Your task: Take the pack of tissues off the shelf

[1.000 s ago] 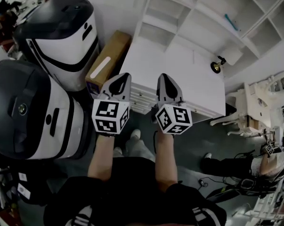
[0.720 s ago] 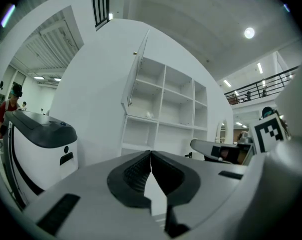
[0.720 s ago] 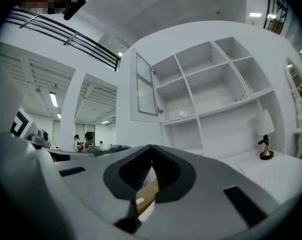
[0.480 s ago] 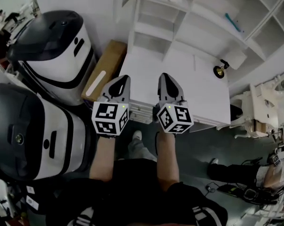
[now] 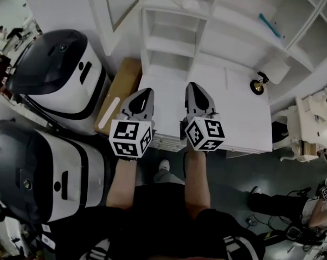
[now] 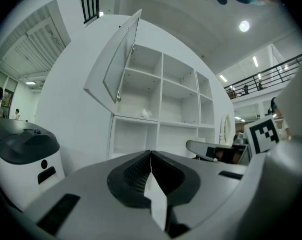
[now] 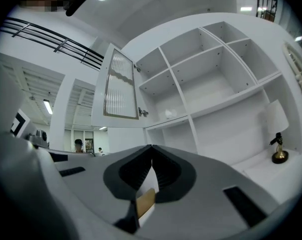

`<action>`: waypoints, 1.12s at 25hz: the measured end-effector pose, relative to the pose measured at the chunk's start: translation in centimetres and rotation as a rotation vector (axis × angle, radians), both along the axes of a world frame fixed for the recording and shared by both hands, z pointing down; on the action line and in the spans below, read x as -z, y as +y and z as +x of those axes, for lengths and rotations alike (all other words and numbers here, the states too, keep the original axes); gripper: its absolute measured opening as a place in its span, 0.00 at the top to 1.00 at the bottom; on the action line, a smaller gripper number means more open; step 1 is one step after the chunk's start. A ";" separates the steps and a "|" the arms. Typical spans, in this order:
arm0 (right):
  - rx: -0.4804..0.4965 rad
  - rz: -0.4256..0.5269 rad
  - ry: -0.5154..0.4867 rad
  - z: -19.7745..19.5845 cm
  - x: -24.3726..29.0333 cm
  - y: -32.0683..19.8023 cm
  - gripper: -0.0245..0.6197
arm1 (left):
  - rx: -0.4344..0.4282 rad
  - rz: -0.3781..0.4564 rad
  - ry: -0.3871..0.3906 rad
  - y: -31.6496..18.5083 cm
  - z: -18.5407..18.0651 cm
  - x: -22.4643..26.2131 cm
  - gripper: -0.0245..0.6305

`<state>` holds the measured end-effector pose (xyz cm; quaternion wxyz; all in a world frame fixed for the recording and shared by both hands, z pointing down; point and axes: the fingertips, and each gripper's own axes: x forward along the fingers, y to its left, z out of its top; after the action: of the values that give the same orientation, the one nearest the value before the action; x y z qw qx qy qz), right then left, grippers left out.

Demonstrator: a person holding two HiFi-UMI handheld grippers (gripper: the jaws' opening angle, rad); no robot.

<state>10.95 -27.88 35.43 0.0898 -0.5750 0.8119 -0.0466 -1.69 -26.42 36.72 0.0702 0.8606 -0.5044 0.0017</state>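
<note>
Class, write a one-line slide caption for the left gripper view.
Left hand-held gripper, shut and empty, points at the open white shelf holding a pack of tissues.

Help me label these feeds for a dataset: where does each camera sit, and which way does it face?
Head view: on the person's head, facing steeply down at the white open-shelved cabinet; shows the left gripper, right gripper and bare forearms.
Left gripper view: on the left gripper, looking along its shut jaws at the cabinet; the right gripper's marker cube shows.
Right gripper view: on the right gripper, along its shut jaws, toward the cabinet.
Shared: all three show the cabinet.
</note>
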 end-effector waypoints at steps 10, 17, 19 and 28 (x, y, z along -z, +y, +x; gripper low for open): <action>0.054 0.044 0.046 2.6 2.3 -5.1 0.93 | 0.018 0.065 0.009 -5.3 3.4 2.5 0.95; 0.099 0.028 0.050 3.1 1.4 -7.7 0.93 | 0.036 0.049 0.000 -7.7 4.5 1.6 0.95; 0.115 0.021 0.063 2.7 1.0 -8.0 0.93 | 0.046 0.041 0.005 -8.3 4.3 1.4 0.95; 0.114 0.044 0.074 2.6 1.5 -9.7 0.92 | 0.028 0.040 0.017 -10.3 4.5 1.1 0.95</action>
<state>13.57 -37.58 33.90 0.0696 -0.5272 0.8468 -0.0125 2.86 -36.70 35.66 0.0571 0.8547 -0.5156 -0.0165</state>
